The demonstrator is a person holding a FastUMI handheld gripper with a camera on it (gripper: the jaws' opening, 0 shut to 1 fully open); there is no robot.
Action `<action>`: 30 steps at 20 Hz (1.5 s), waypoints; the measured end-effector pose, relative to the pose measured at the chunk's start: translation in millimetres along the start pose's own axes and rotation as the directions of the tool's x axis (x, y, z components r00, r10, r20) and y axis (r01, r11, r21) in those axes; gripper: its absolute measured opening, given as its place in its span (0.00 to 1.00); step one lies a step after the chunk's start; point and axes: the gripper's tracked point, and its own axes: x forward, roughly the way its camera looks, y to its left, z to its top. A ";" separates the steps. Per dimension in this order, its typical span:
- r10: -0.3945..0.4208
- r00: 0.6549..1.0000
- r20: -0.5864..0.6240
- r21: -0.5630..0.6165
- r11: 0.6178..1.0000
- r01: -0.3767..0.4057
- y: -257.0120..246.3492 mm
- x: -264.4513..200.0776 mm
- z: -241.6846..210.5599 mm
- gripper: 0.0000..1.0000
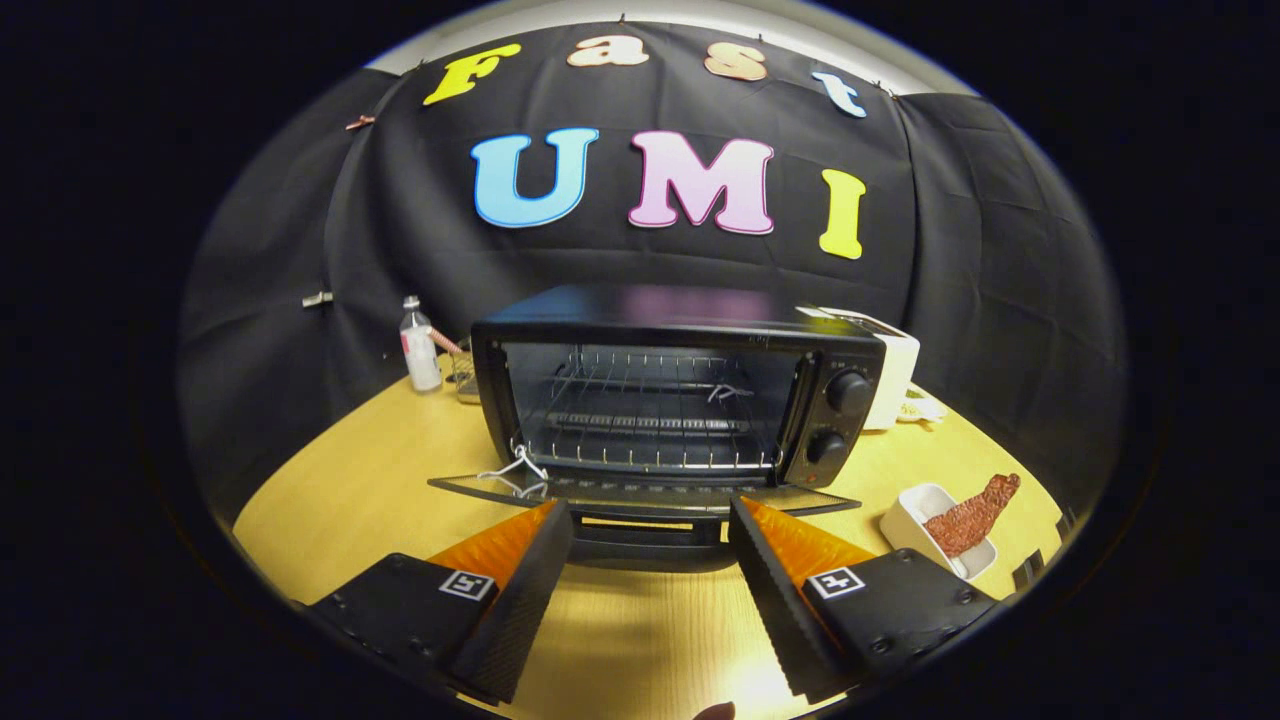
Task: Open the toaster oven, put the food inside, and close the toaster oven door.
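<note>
A black toaster oven (680, 395) stands on the wooden table just beyond my fingers. Its glass door (640, 493) lies folded down flat toward me, and the wire rack (650, 420) inside is bare. A white string (515, 467) hangs at the door's left hinge. To the right of the oven, a reddish-brown piece of food (972, 518) rests in a small white dish (925, 510). My gripper (650, 515) is open, fingers wide apart with nothing between them, their tips just short of the door's front edge and handle.
A small plastic bottle (420, 348) stands behind the oven's left side. A white appliance (890, 375) sits behind its right side. Bare yellow table (340, 490) spreads left of the oven and under my fingers.
</note>
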 end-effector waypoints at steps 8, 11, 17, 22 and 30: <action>0.034 0.989 -0.142 -0.020 0.999 -0.037 -8.7 -0.4 -53.6 0.97; 0.080 0.987 -0.138 -0.002 0.997 -0.081 -14.0 -11.0 -42.2 0.97; 0.294 0.940 -0.173 0.040 0.956 -0.292 -45.2 -56.8 5.7 0.97; 0.287 0.933 -0.216 0.049 0.958 -0.283 -140.4 -66.6 36.6 0.97; 0.243 0.914 -0.326 0.058 0.970 -0.237 -284.6 -60.3 49.4 0.99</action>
